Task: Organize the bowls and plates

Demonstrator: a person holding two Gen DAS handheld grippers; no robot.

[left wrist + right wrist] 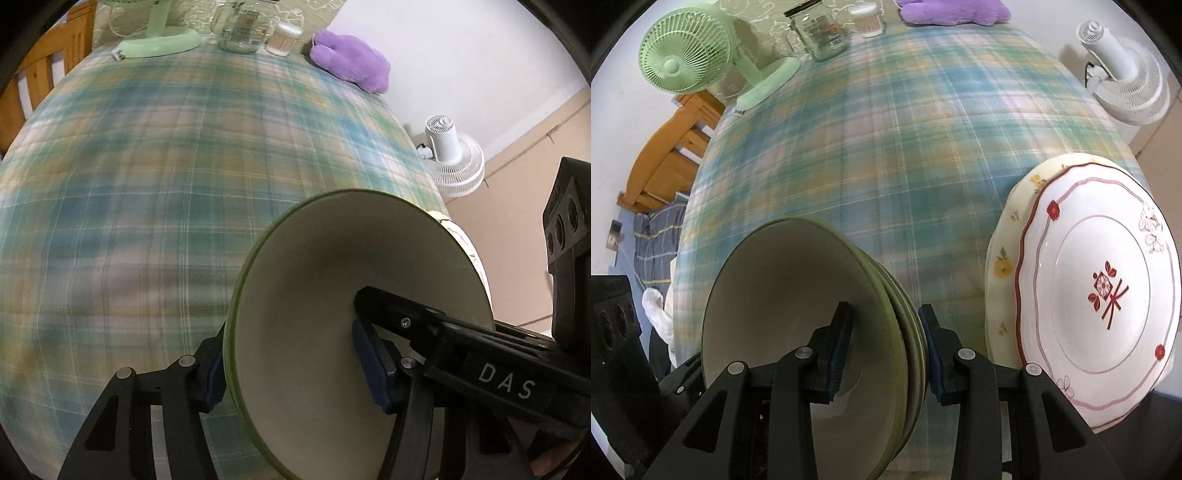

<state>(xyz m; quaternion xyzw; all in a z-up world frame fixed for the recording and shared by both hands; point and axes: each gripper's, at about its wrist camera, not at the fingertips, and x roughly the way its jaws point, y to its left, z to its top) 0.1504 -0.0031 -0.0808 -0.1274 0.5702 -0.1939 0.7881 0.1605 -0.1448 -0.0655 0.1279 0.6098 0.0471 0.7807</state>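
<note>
A stack of green-rimmed cream bowls is held above the plaid tablecloth. My right gripper is shut on the stack's right rim, one pad inside the top bowl, one outside. My left gripper is shut on the left rim of the top bowl, one pad inside and one outside. In the right wrist view, a white plate with red flower pattern lies on a cream plate with yellow flowers at the right. The cream plate's edge peeks from behind the bowl in the left wrist view.
At the table's far edge stand a green desk fan, a glass jar, a cotton-swab tub and a purple plush. A white floor fan stands off the right side. A wooden chair is at left.
</note>
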